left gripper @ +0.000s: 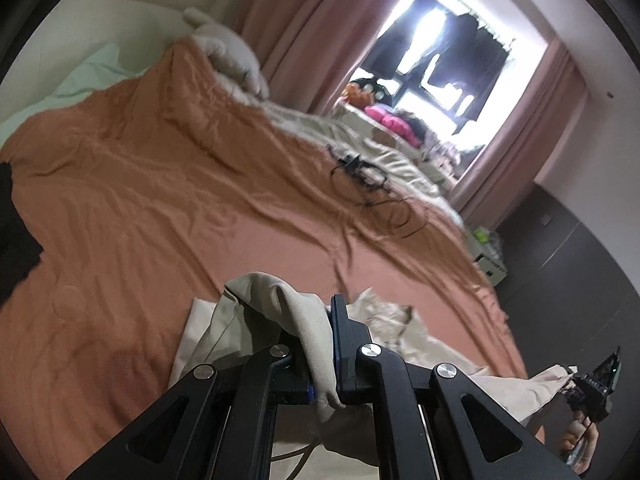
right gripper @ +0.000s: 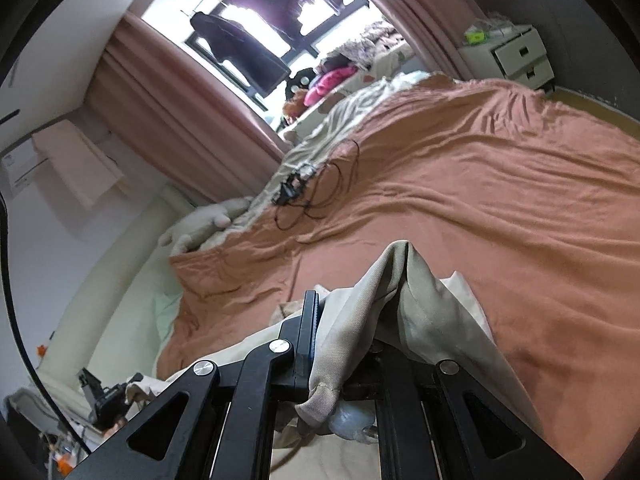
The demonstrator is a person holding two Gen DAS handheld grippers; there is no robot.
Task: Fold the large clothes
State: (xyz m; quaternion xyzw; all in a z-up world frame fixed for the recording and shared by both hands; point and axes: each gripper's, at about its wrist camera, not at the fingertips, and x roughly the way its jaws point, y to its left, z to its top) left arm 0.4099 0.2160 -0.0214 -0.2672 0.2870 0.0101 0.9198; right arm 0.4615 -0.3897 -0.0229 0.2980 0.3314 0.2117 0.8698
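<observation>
A large beige garment [left gripper: 404, 332] lies over the near part of the orange bedspread [left gripper: 160, 184]. My left gripper [left gripper: 320, 344] is shut on a bunched fold of this garment, and the cloth drapes over its left finger. My right gripper [right gripper: 360, 320] is shut on another part of the same beige garment [right gripper: 424, 312], which hides its right finger. The right gripper also shows at the lower right of the left wrist view [left gripper: 592, 388], holding the cloth's edge. The left gripper shows at the lower left of the right wrist view [right gripper: 104, 396].
A tangle of black cable [left gripper: 368, 188] lies on the far side of the bed, also in the right wrist view [right gripper: 308, 192]. A white plush toy [left gripper: 228, 52] sits by the pink curtains [left gripper: 316, 20]. A white drawer unit [right gripper: 516, 56] stands beyond the bed. Dark cloth [left gripper: 16, 232] lies at the left.
</observation>
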